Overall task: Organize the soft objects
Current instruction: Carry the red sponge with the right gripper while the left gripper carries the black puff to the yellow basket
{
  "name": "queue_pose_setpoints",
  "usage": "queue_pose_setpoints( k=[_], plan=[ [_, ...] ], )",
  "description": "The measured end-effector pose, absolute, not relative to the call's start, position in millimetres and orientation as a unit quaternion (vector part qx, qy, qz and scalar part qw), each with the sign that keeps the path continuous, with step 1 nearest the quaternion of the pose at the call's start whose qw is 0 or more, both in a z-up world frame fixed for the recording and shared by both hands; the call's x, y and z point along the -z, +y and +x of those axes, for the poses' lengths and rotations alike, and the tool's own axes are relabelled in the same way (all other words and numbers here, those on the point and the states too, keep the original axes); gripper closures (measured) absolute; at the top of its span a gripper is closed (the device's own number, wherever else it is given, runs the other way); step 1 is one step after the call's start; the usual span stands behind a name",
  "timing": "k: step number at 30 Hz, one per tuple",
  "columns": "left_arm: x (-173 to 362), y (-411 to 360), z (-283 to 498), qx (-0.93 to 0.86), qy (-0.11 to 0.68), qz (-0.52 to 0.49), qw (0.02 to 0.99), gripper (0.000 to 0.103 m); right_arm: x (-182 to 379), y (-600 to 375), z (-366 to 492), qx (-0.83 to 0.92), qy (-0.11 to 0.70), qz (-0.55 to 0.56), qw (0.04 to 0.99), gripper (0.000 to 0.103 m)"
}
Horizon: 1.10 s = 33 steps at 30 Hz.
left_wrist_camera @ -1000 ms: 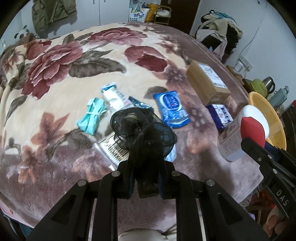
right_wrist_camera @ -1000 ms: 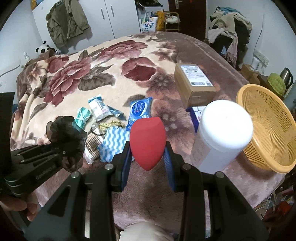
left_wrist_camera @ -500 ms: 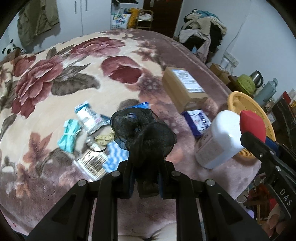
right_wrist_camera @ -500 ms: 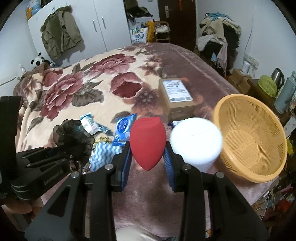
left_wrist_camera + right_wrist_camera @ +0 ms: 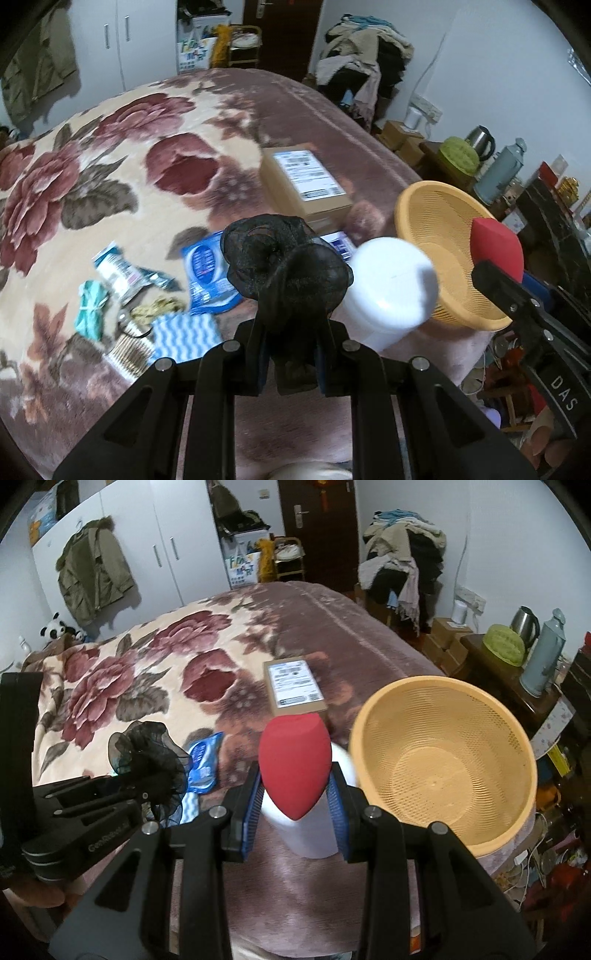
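My left gripper (image 5: 291,354) is shut on a black mesh scrunchie (image 5: 284,266), held above the floral blanket; it also shows in the right wrist view (image 5: 147,760). My right gripper (image 5: 295,805) is shut on a red egg-shaped sponge (image 5: 293,764), held in the air just left of the orange mesh basket (image 5: 443,768). The sponge (image 5: 498,251) and basket (image 5: 436,240) also show at the right of the left wrist view. The basket is empty.
A white cylindrical container (image 5: 388,288) stands beside the basket. A cardboard box (image 5: 303,181) lies behind it. Blue wipe packets (image 5: 207,273), a teal hair tie (image 5: 88,310), a striped cloth (image 5: 184,332) and a comb (image 5: 129,354) lie on the blanket. The bed edge is at the right.
Both grippers have swung to the right with their objects still held. The basket has come closer and now sits just right of the red sponge.
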<state>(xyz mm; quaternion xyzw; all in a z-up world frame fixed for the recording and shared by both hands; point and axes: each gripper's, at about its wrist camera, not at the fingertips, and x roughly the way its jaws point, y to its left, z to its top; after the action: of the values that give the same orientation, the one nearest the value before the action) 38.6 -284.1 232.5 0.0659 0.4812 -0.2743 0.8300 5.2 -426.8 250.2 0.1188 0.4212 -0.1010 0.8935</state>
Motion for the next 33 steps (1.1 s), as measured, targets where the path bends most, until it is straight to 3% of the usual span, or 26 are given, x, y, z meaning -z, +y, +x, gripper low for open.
queue_pose_setpoints(
  k=[33],
  plan=[
    [-244, -477, 26, 0.4, 0.469, 0.104, 0.78, 0.083, -249, -576, -33, 0.217, 0.398, 0.235, 0.86, 0.068]
  ],
)
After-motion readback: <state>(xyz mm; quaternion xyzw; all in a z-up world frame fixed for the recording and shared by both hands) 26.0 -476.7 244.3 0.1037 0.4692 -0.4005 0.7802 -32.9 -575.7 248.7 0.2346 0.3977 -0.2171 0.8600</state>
